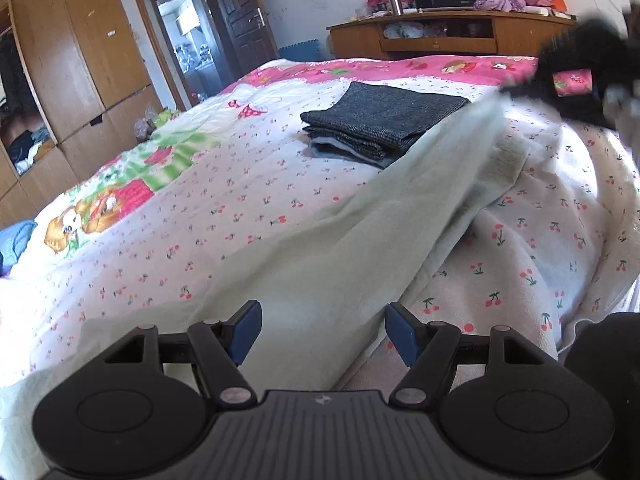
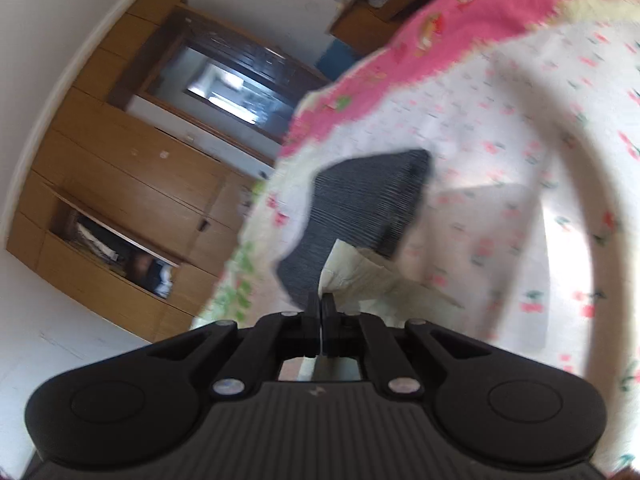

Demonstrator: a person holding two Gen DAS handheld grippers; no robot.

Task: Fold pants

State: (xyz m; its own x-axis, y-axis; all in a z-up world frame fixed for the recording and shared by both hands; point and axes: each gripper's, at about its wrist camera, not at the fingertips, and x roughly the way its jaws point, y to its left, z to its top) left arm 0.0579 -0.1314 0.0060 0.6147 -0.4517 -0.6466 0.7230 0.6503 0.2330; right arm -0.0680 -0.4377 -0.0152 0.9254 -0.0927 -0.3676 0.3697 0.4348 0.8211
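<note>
Pale cream pants [image 1: 320, 240] stretch diagonally over the cherry-print bed [image 1: 160, 232], rising toward the upper right. My left gripper [image 1: 322, 334] is open, its blue pads on either side of the near end of the pants, holding nothing. My right gripper [image 2: 321, 306] is shut on a bunched corner of the cream pants [image 2: 360, 276] and holds it up above the bed [image 2: 500, 160]. It shows as a dark blurred shape in the left wrist view [image 1: 580, 76]. The right wrist view is tilted and blurred.
A stack of folded dark grey pants [image 1: 380, 118] lies on the bed beyond the cream pants, also in the right wrist view [image 2: 360, 208]. A wooden wardrobe [image 1: 68, 80] stands left. A wooden desk [image 1: 440, 36] with clutter stands behind the bed.
</note>
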